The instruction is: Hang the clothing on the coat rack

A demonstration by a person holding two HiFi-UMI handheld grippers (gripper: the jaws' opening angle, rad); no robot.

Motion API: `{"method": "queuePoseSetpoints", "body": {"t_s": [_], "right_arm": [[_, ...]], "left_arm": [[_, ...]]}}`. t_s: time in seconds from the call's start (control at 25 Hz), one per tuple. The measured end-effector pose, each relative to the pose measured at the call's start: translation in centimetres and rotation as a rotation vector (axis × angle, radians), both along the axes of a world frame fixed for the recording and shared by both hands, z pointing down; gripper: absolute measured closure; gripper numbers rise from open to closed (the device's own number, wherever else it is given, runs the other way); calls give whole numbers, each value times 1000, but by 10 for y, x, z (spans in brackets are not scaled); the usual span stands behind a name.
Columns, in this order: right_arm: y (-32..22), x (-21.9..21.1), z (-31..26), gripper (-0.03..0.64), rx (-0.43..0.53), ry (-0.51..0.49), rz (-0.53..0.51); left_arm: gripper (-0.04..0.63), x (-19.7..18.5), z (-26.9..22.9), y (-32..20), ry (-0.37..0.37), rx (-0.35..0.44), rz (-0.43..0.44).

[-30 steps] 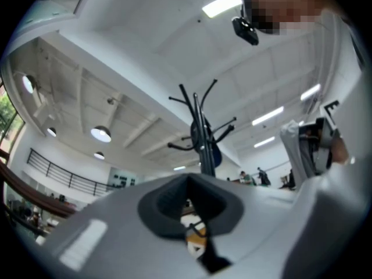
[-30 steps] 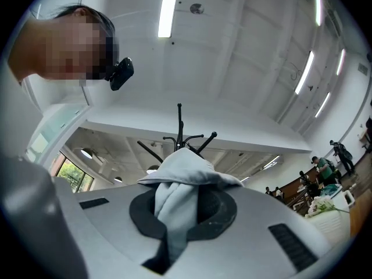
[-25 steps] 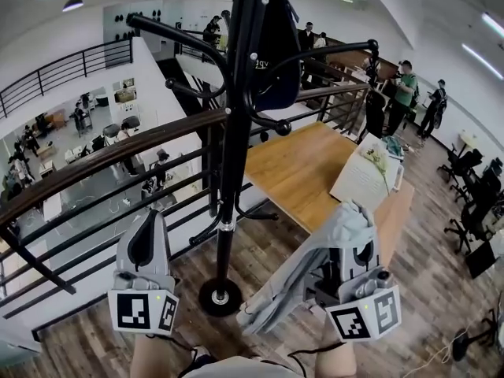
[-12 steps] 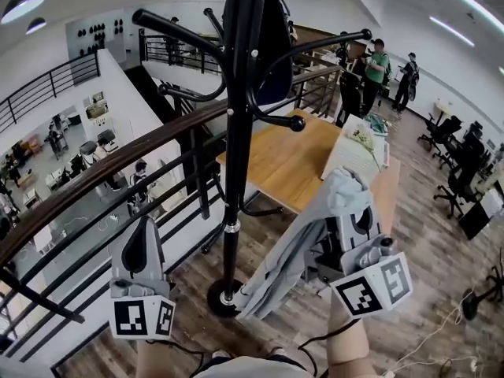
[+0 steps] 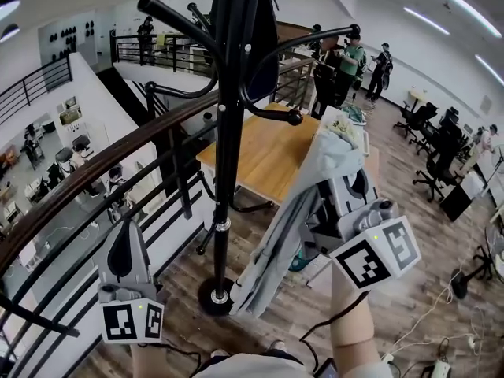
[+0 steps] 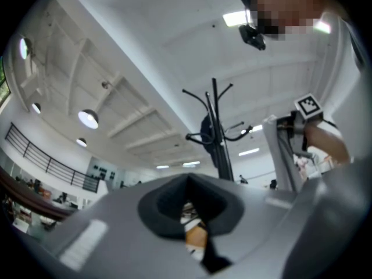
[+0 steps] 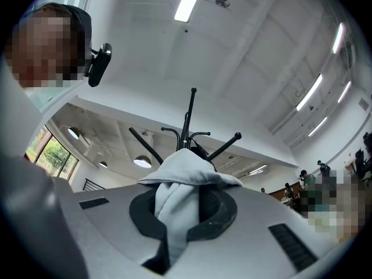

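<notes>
Head view, looking steeply down over a wooden floor (image 5: 409, 290) beside a balcony railing (image 5: 94, 181). A black coat rack (image 5: 227, 132) stands in the centre, its pole running from 12 o'clock down to a round base near 6 o'clock. Something dark (image 5: 264, 46) already hangs on its upper hooks.

At about 4 o'clock, the right tool (image 5: 344, 181) points up and away. Its jaws are pressed together on a fold of the light grey garment (image 5: 283, 242). The cloth bunches over the tool's tips and trails towards 7 o'clock, ending near the rack's base. It hangs just right of the pole, and whether it touches cannot be told. In the right gripper view the grey fabric (image 7: 177, 179) fills the gap between the pads, with the rack's hooks (image 7: 187, 132) rising behind it at 12 o'clock.

At 8 o'clock, the left tool (image 5: 124, 246) has its jaws together and carries nothing. It sits apart from the rack, left of the pole.

A wooden surface (image 5: 268, 156) lies beyond the rack at 1 o'clock.
</notes>
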State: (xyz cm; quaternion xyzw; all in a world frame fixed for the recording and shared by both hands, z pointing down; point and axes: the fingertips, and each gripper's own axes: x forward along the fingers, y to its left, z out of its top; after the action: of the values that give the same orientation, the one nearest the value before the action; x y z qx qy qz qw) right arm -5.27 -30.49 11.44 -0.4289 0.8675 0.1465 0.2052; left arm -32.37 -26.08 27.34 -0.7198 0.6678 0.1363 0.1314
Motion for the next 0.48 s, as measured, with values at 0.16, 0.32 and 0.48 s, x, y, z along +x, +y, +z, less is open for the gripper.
{"method": "queuePoseSetpoints", "body": {"t_s": [0.16,0.32,0.48], "right_arm": [[-8,-5,-9,611,-11,8,-2],[-16,-9,-10,609,-38,12,-17],[-14,-16,-25,609,-46,48,-27]], "left_arm": [[586,-3,2,-3,4,4,12],[586,-5,6,-6,7,4,18],[586,-8,3,-3,15,1,19]]}}
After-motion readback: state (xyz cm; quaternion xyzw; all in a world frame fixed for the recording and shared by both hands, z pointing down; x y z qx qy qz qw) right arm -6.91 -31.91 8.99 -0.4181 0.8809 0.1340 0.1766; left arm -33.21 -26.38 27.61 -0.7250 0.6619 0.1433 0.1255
